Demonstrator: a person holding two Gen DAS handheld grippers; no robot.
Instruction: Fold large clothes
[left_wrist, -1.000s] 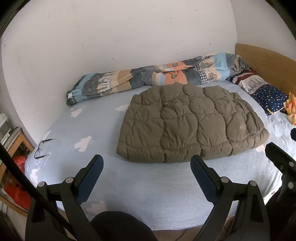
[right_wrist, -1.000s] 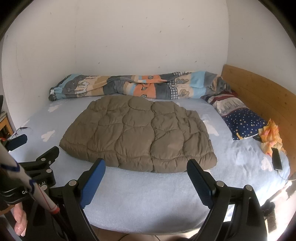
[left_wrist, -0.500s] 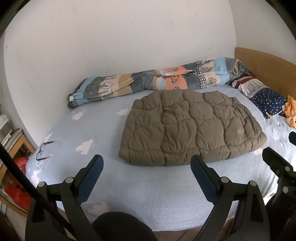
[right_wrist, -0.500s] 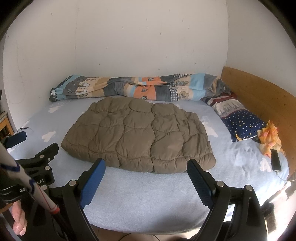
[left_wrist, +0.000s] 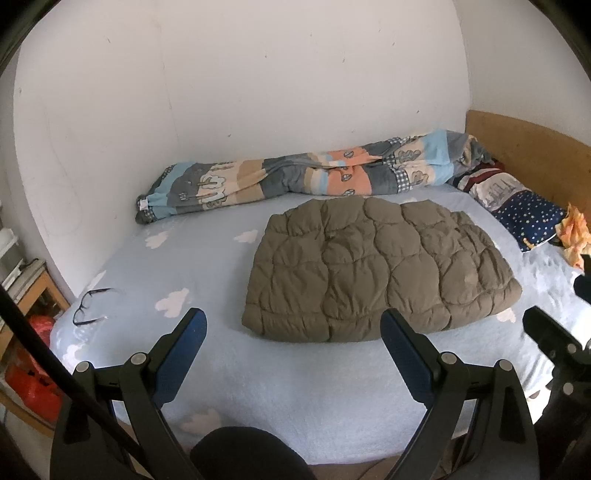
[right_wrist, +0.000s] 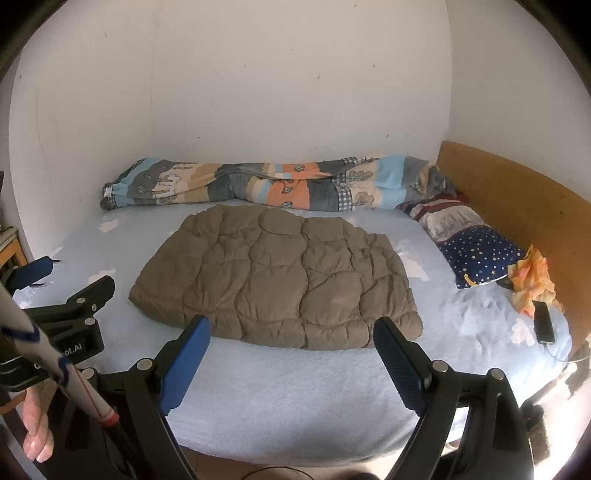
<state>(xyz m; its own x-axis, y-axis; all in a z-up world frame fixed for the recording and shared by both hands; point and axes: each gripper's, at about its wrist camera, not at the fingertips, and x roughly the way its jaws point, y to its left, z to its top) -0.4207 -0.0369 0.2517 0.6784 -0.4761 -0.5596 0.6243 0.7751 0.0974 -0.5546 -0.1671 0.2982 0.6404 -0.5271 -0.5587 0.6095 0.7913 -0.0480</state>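
- My left gripper (left_wrist: 293, 326) shows only its two blue-padded fingers and black linkages; its body is cut off at the bottom edge. The jaws stand wide apart with nothing between them, over the near edge of the bed (left_wrist: 295, 406).
- My right gripper (right_wrist: 291, 334) is likewise spread wide and empty, its handle out of frame.
- In the right view, my left gripper shows again at the left edge, partly cut off, and lettering on its body is half covered by a white rod (right_wrist: 55, 373). Below it, the fingers of my left hand (right_wrist: 35, 428) show; the rest is cropped.
- In the left view a dark rounded shape (left_wrist: 247, 454) at the bottom centre covers the bed's edge; I cannot tell what it is.
- The jacket (left_wrist: 376, 269), a brown quilted one, lies folded flat mid-bed, beyond both grippers and untouched by either. Sleeves and collar are hidden.
- A patterned duvet (left_wrist: 306, 177) is rolled along the wall behind the jacket.
- Pillows (right_wrist: 469, 243) lie by the wooden headboard (right_wrist: 517, 192); an orange cloth (right_wrist: 532, 284) overlaps the starred one, and a phone (right_wrist: 543, 326) lies just beside it.
- Glasses (left_wrist: 90, 306) lie at the bed's left edge.
- A shelf (left_wrist: 26, 291) at far left is mostly cut off; something red (left_wrist: 33, 384) sits in it, too blurred to name.
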